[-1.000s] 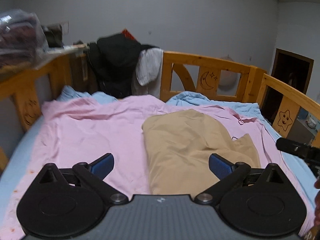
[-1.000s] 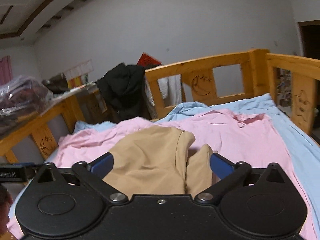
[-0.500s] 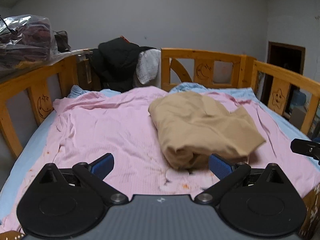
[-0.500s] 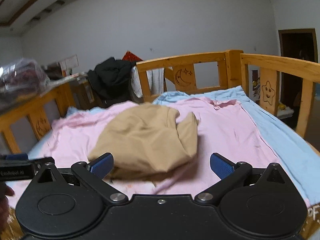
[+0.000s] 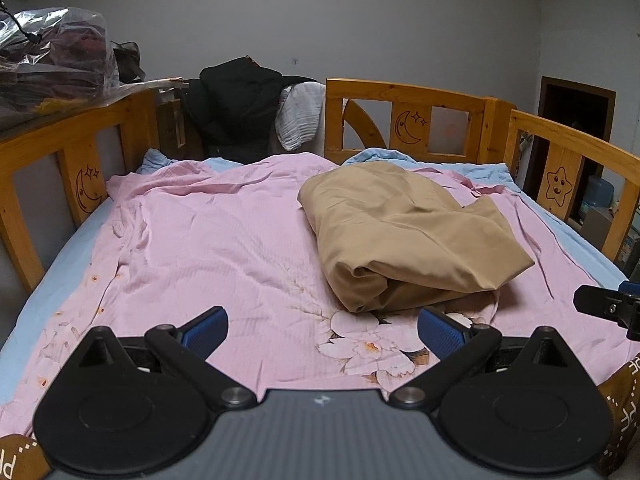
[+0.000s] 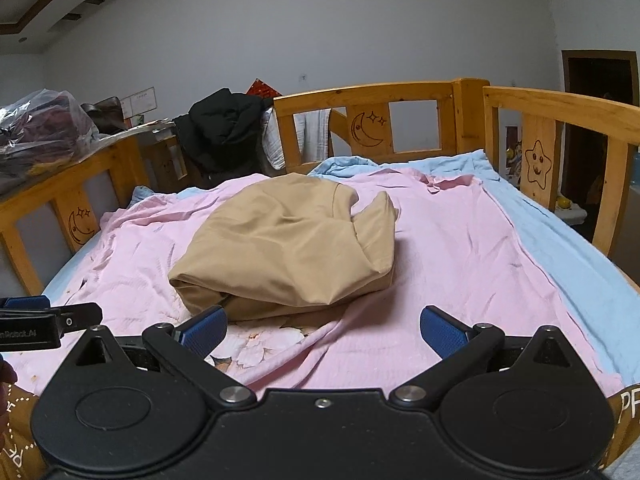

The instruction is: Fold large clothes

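A tan garment [image 5: 404, 236] [image 6: 292, 248] lies folded in a loose bundle on the pink sheet [image 5: 208, 240] [image 6: 448, 240] of the bed, right of centre in the left wrist view. My left gripper [image 5: 322, 326] hangs open near the bed's front edge, short of the bundle, nothing between its fingers. My right gripper [image 6: 322, 326] is open too, just in front of the bundle's near fold, holding nothing. Each gripper shows at the edge of the other's view.
A wooden bed frame [image 5: 404, 120] [image 6: 380, 120] with moon and star carvings rails the bed on three sides. Dark and white clothes [image 5: 244, 108] hang over the far rail. A plastic-wrapped bag [image 5: 52, 52] sits on a ledge at left. A doorway [image 5: 576, 128] opens at right.
Both grippers have pulled back from the tan garment toward the bed's front edge. The garment stays folded on the pink sheet. Both remain open.
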`<state>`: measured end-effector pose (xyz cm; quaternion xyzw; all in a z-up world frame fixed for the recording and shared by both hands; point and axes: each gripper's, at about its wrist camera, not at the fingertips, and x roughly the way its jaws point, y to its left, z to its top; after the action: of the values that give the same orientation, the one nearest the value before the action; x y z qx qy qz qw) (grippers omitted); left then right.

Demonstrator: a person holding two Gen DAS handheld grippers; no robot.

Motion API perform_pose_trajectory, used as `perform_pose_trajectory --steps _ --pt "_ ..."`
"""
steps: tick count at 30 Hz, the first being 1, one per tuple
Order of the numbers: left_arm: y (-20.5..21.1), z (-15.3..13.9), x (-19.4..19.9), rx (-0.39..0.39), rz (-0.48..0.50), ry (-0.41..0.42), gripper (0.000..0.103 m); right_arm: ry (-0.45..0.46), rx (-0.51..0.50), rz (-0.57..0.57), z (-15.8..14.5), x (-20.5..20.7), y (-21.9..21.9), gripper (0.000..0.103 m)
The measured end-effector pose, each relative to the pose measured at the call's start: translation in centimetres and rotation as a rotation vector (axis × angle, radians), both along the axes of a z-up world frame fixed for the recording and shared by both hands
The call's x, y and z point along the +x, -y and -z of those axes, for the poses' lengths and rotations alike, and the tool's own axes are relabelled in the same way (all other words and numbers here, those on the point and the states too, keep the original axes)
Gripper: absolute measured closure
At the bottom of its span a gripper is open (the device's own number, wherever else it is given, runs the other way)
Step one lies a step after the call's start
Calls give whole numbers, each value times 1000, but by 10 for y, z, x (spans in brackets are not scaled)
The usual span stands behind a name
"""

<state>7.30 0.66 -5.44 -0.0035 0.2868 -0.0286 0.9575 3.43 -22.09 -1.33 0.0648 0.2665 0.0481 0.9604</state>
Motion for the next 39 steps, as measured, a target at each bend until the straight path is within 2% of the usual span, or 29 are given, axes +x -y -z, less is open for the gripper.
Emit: perform_pose_trajectory --steps 39 --pt "-2 -2 2 3 1 2 0 -5 4 -10 3 1 -1 1"
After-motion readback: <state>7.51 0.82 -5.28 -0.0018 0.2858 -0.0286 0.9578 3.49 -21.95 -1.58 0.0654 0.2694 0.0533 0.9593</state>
